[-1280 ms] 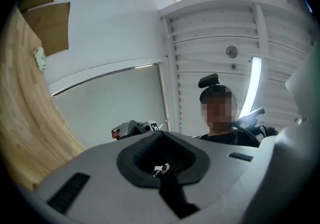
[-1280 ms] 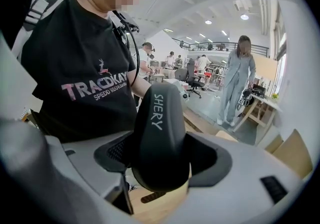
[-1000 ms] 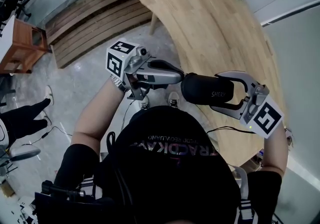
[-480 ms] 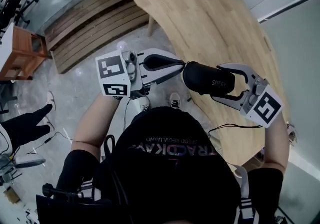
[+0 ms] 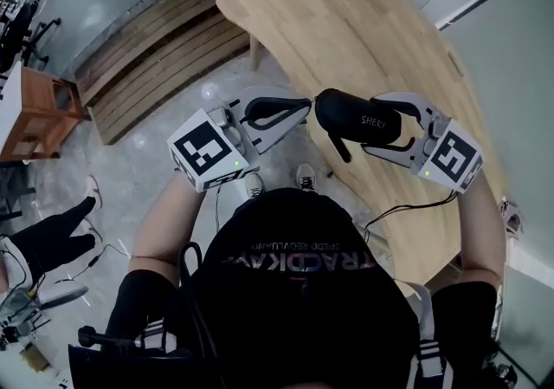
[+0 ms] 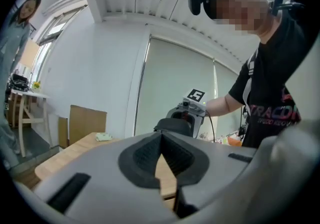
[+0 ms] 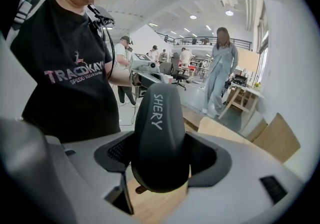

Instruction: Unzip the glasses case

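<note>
**Item:** black oblong hard-shell glasses case [image 5: 359, 121], lettered SHERY, held in the air above the edge of the light wooden table [image 5: 346, 23].

**Grip:** the case is clamped across its middle between the jaws of the right hand-held gripper [image 5: 374, 126], one pad on each long side.

**Left hand-held gripper** [image 5: 305, 107]: closed tight, jaws meeting, tips just beside the case's free end. Whether a zip tab is pinched cannot be told.

**Arms:** the left forearm [image 5: 169, 214] and right forearm [image 5: 480, 231] are extended forward, with the grippers pointed toward one another.

**Orientation:** the case's long axis is laid across the head view, with the free end toward the left hand-held gripper.

**Attachment:** a dark strap [image 5: 340, 150] is hung from the case's underside.
</note>
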`<action>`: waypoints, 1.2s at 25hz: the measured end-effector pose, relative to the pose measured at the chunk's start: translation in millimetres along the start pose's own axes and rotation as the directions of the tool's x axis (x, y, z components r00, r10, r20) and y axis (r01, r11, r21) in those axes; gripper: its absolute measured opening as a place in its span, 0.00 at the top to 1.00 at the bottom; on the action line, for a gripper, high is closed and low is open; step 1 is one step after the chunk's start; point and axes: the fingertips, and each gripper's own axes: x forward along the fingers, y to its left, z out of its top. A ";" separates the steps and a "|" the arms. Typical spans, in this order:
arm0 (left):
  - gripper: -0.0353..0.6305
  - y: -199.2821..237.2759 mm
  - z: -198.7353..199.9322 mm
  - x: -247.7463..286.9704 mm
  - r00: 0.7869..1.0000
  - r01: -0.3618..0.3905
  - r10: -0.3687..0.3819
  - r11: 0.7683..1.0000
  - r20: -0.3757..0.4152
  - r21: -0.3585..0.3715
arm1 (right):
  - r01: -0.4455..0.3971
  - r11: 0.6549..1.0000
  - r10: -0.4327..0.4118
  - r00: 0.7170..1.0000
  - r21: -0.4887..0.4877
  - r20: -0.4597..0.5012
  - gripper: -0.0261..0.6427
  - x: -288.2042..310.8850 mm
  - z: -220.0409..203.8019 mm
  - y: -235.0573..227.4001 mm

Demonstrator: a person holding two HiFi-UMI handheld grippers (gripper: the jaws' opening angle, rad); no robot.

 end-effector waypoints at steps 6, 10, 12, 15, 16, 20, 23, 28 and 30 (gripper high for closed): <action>0.93 4.6 -12.3 3.5 0.993 -0.081 0.086 0.995 -0.084 0.059 | 0.055 0.986 -0.062 0.997 0.160 0.043 0.47 9.2 -2.5 -11.2; 0.93 1.5 -12.4 7.6 0.986 -0.103 0.114 0.990 -0.119 0.099 | 0.096 0.968 -0.099 0.995 0.233 0.002 0.47 10.0 -5.1 -18.3; 0.93 -3.2 -13.7 12.2 0.983 -0.100 0.119 0.986 -0.141 0.134 | 0.121 0.959 -0.119 0.993 0.257 -0.024 0.47 10.9 -6.8 -22.7; 0.93 -12.0 -22.0 18.7 0.977 -0.085 0.117 0.980 -0.177 0.177 | 0.154 0.947 -0.142 0.988 0.281 -0.062 0.47 14.5 -8.4 -25.6; 0.93 -15.0 -24.5 20.9 0.977 -0.079 0.112 0.981 -0.184 0.179 | 0.162 0.945 -0.148 0.986 0.285 -0.073 0.47 15.6 -8.3 -26.0; 0.93 -25.3 -30.0 29.4 0.976 -0.052 0.086 0.984 -0.201 0.169 | 0.191 0.936 -0.166 0.980 0.296 -0.109 0.47 18.9 -4.0 -28.3; 0.93 -33.8 -33.5 36.9 0.975 -0.024 0.061 0.985 -0.214 0.173 | 0.207 0.935 -0.177 0.976 0.287 -0.129 0.47 22.1 -0.6 -28.9; 0.93 -46.5 -39.6 45.0 0.972 0.013 0.031 0.983 -0.234 0.183 | 0.218 0.944 -0.183 0.971 0.248 -0.157 0.47 27.9 3.9 -25.2; 0.93 -50.9 -42.4 46.5 0.968 0.030 0.019 0.981 -0.250 0.192 | 0.221 0.949 -0.184 0.967 0.223 -0.176 0.47 29.7 4.4 -22.1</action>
